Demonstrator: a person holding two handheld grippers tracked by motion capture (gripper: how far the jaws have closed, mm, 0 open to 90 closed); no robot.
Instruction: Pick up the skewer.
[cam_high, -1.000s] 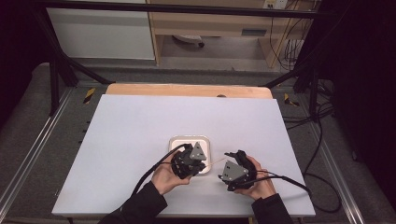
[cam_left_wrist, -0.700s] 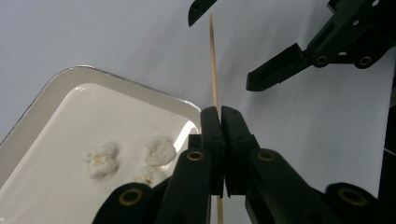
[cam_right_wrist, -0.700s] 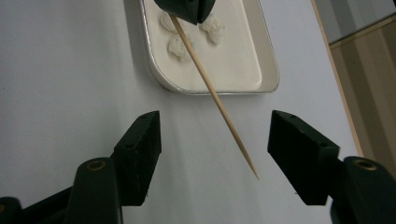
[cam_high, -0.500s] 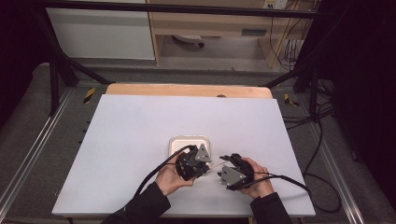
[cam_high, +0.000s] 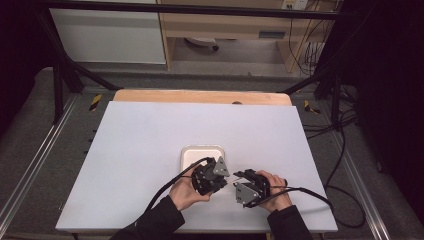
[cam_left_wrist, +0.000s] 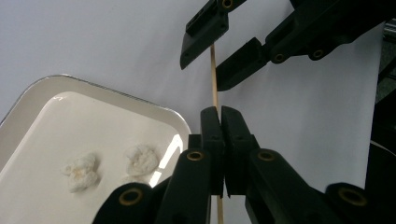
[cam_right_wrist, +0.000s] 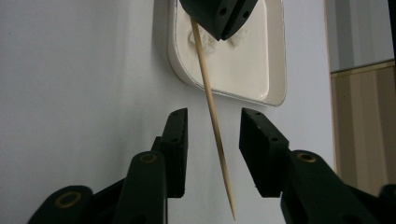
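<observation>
My left gripper (cam_left_wrist: 220, 112) is shut on a thin wooden skewer (cam_left_wrist: 214, 79), which sticks out past its tips over the white table. The right gripper (cam_right_wrist: 214, 122) faces it tip to tip. Its jaws have just been closing and stand on either side of the skewer (cam_right_wrist: 202, 70) with a gap on both sides. In the high view the left gripper (cam_high: 225, 180) and right gripper (cam_high: 236, 180) meet just in front of a small white tray (cam_high: 187, 152). The tray (cam_left_wrist: 154, 109) holds two white crumbly pieces (cam_left_wrist: 81, 170).
The white tabletop (cam_high: 140, 135) spreads wide to the left and far side of the hands. A wooden strip (cam_high: 200, 96) runs along its far edge. Black cables (cam_high: 310, 192) trail from both grippers toward the near edge and the right.
The left gripper has slid a little toward the near edge, off the tray's front rim and closer to the right gripper. The right hand has stayed put.
</observation>
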